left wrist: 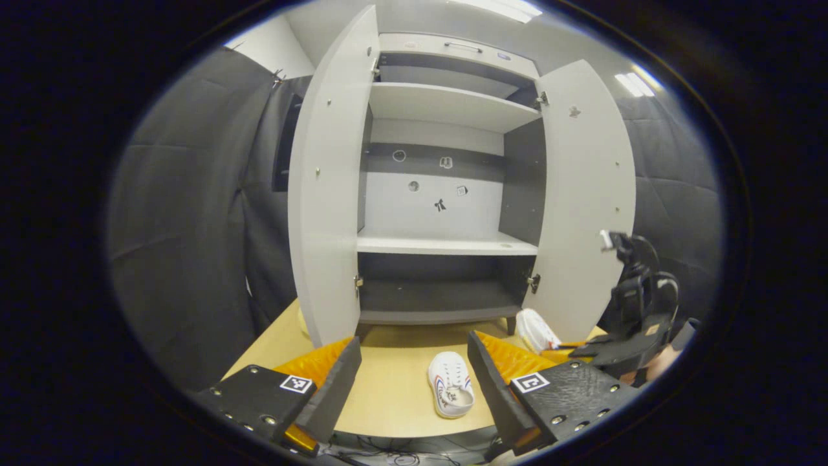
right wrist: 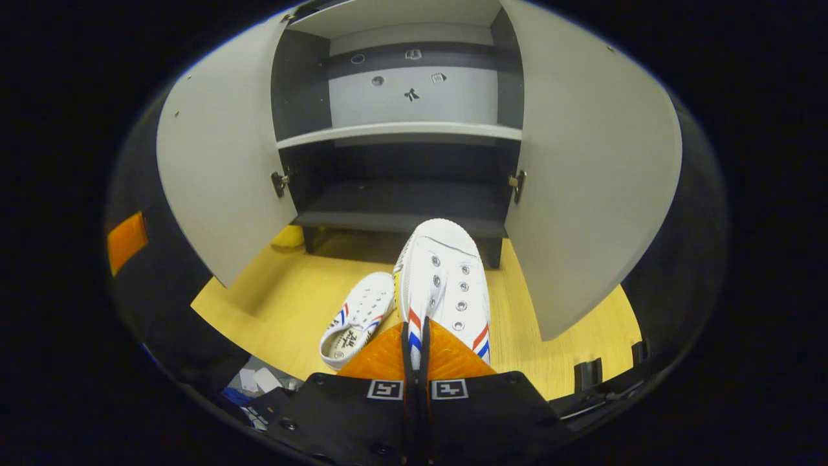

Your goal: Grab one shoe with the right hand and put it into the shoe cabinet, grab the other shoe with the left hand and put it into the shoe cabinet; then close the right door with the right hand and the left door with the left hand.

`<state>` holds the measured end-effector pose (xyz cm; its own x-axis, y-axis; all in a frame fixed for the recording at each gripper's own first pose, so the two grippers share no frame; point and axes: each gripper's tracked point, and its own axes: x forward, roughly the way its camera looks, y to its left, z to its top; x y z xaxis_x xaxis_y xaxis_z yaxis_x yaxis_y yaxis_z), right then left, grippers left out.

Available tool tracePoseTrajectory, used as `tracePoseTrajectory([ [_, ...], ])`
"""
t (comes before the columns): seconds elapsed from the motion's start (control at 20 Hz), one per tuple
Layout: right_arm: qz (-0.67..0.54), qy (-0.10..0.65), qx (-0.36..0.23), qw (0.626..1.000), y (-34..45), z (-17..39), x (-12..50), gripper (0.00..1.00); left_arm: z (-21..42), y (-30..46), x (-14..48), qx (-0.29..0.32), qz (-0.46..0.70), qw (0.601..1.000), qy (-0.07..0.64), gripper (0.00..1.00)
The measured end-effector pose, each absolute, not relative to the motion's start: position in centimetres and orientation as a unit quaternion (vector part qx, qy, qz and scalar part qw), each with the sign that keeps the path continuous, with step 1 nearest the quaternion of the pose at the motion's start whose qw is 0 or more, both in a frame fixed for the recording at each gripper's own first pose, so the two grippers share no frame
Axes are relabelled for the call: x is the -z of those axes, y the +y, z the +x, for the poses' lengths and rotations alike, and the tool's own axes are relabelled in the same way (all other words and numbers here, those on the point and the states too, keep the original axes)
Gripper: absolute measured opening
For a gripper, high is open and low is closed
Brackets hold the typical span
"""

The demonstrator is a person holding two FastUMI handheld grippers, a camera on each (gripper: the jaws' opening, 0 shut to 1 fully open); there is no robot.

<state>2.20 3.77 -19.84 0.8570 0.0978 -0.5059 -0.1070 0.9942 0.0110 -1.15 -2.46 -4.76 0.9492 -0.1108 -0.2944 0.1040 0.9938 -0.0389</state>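
Right gripper view: the right tool (right wrist: 414, 362) is seen clenched on the heel of a white shoe (right wrist: 443, 285), both fingers pressed against it with almost no gap between them. The shoe is held with its toe pointed at the cabinet (right wrist: 401, 194), the toe just short of the front edge of the bottom shelf (right wrist: 401, 220). A second shoe (right wrist: 356, 317) lies on the table (right wrist: 272, 304), just left of the held one, opening upward. Both doors are swung wide: the left door (right wrist: 220, 162) and the right door (right wrist: 588, 168) flank an unobstructed opening, and the bottom compartment is shown bare.

Left gripper view: the left tool (left wrist: 414, 382) is released, its fingers spread wide above the near edge of the table (left wrist: 388, 395). The second shoe (left wrist: 450, 384) lies between the fingers, farther off and untouched. The held shoe (left wrist: 537, 329) and the right tool (left wrist: 637, 323) are seen at the right, near the lower edge of the right door (left wrist: 585, 194). The left door (left wrist: 333, 175) stands edge-on, its lower corner over the table. Open table surface is visible between the second shoe and the cabinet base.
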Motion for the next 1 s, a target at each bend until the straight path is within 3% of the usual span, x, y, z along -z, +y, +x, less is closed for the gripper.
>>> tracePoseTrajectory([
  [0.65,0.013,0.061,-0.068,0.996,6.2,16.0,-1.2,0.02,4.9,-6.7,0.6,0.114,-0.029,0.987,0.107,0.94],
  [1.0,0.050,0.004,-0.040,0.998,5.0,26.0,-5.5,0.01,8.9,-5.0,-0.1,0.056,-0.034,0.992,0.110,0.95],
])
